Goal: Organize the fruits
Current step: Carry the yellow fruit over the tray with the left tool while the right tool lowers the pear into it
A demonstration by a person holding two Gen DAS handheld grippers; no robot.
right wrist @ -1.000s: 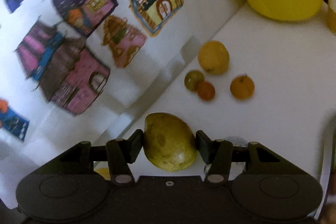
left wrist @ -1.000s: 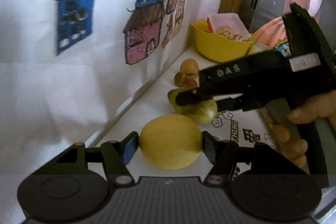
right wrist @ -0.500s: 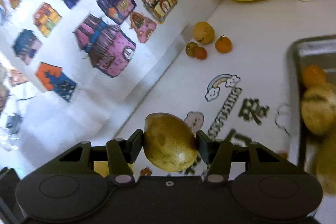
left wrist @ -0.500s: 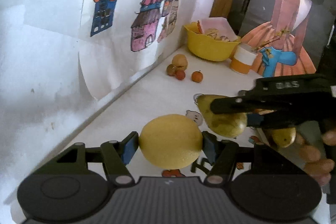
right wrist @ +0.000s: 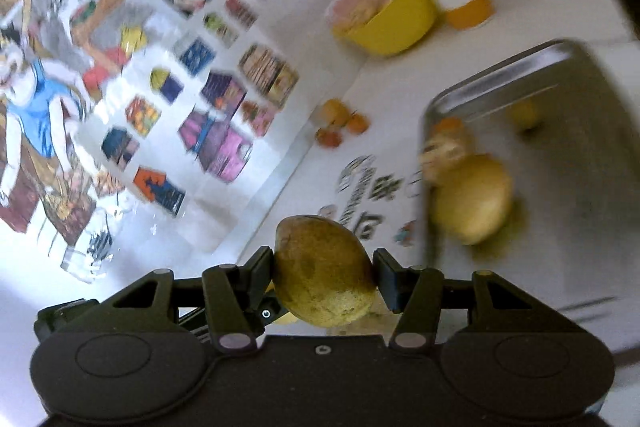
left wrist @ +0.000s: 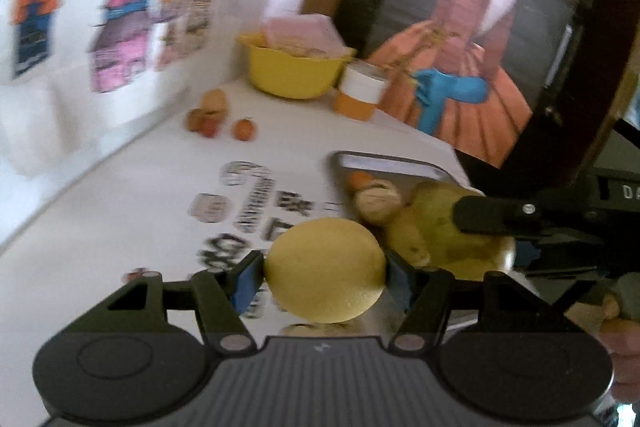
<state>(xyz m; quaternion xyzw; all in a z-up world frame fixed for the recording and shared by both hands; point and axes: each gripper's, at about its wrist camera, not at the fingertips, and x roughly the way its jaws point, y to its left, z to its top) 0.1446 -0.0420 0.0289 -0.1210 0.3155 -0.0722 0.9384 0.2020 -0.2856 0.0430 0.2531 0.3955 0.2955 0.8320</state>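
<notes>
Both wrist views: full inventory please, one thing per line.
lemon: 1, yellow, clamped in the left gripper
mango: 1, green-brown, clamped in the right gripper
metal tray: 1, silver, on the table's right side; several blurred yellow and orange fruits inside
loose small fruits: about 4, orange and brownish, by the wall
bowl: 1, yellow, far end of the table, pink paper in it
cup: 1, white over orange, right of the bowl
table: 1, white, printed stickers
house drawings: many, multicoloured, on the wall
left gripper: black, shut
right gripper: black, shut
hand: 1, partly seen, lower right
</notes>
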